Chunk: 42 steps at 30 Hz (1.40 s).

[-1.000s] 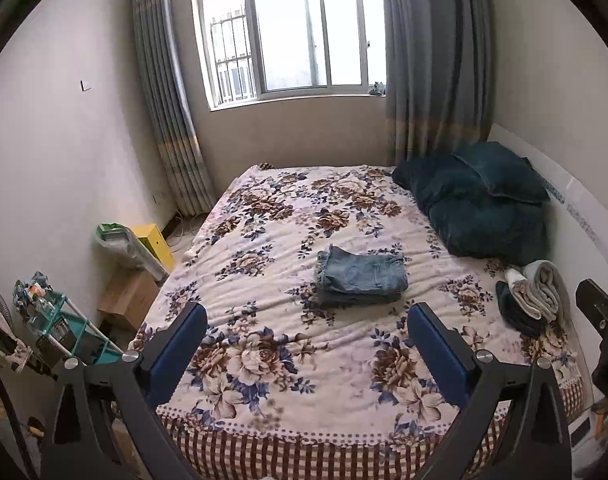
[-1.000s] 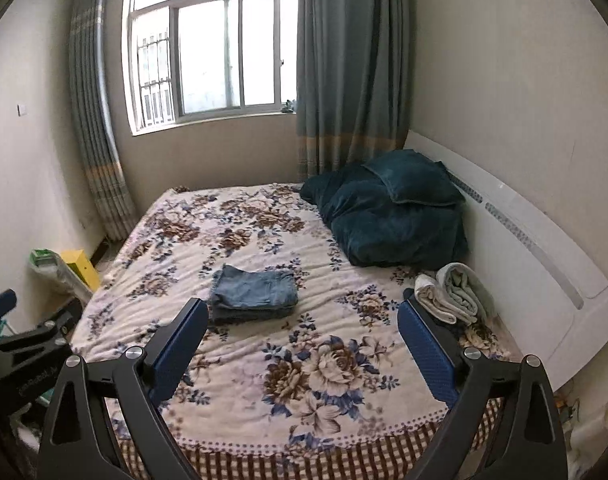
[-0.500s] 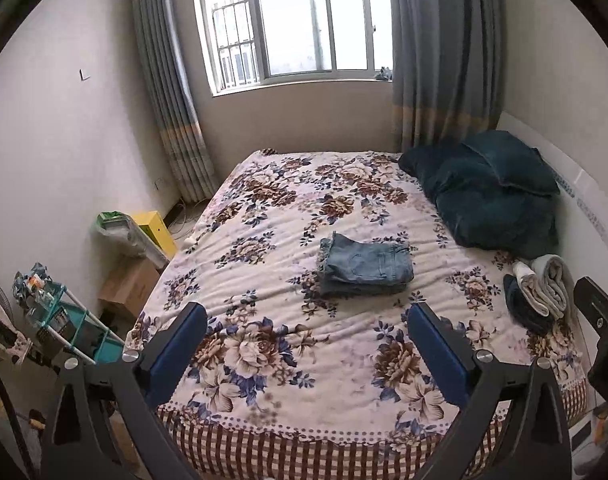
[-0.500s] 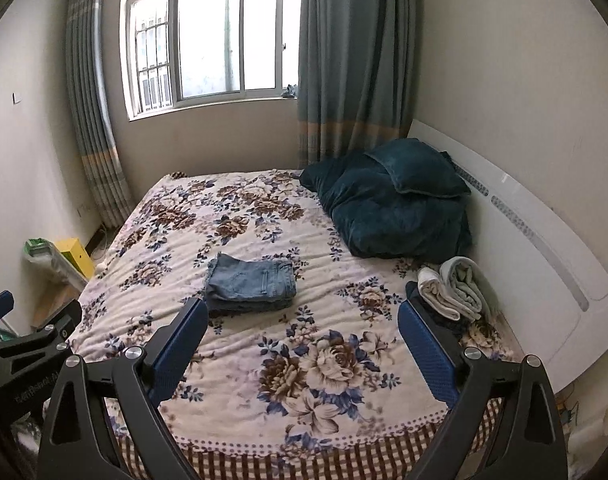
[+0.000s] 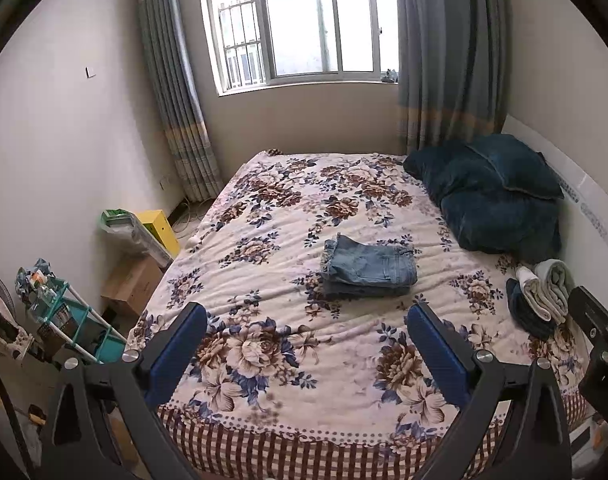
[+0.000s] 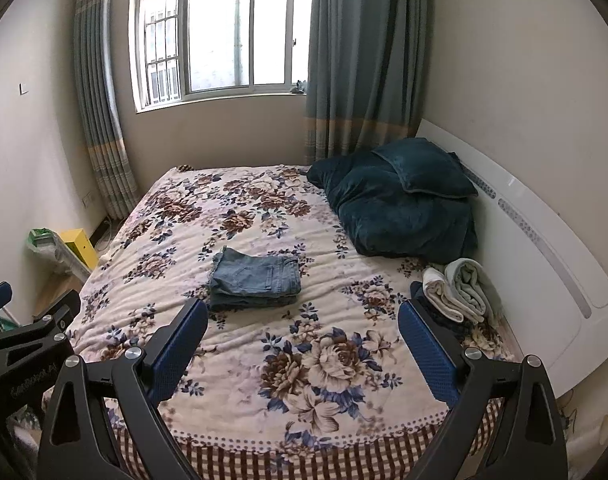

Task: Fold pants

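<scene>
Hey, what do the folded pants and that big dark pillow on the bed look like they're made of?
The folded pants look like blue denim: faded matte weave, a stitched pocket and a frayed hem edge. The dark pillow looks like teal velvet or plush, with a soft sheen and a corded seam; the exact fabric is unclear.

The pants (image 5: 370, 268) are faded blue denim. The bed (image 5: 288, 200) wears a cream blanket with brown and navy flowers. The pillows (image 6: 404, 204) are dark teal.
</scene>
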{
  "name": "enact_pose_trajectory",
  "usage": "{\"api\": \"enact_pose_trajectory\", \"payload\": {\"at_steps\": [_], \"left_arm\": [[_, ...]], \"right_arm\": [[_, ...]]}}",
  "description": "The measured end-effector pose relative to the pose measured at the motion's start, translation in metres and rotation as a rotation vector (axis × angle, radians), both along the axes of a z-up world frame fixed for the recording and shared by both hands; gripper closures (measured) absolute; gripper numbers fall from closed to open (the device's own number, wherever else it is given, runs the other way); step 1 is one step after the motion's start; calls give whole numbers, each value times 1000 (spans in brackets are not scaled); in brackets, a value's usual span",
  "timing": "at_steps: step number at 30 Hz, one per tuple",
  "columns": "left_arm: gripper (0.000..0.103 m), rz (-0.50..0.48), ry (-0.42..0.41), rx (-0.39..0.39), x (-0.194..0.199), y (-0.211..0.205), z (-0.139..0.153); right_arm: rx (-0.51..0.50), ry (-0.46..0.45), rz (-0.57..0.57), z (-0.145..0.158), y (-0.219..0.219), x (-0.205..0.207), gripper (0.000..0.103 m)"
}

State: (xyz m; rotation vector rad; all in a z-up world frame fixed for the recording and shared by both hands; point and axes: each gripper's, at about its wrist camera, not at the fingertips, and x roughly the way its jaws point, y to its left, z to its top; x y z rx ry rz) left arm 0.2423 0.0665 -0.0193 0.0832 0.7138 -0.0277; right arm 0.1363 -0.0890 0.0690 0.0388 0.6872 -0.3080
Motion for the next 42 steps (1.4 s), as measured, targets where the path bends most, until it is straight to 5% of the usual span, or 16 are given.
{"api": "enact_pose_trajectory", "payload": {"at_steps": [42], "left_arm": [[0, 16, -34, 16, -12, -3, 6]], "right_arm": [[35, 13, 16, -8, 11, -2, 5]]}}
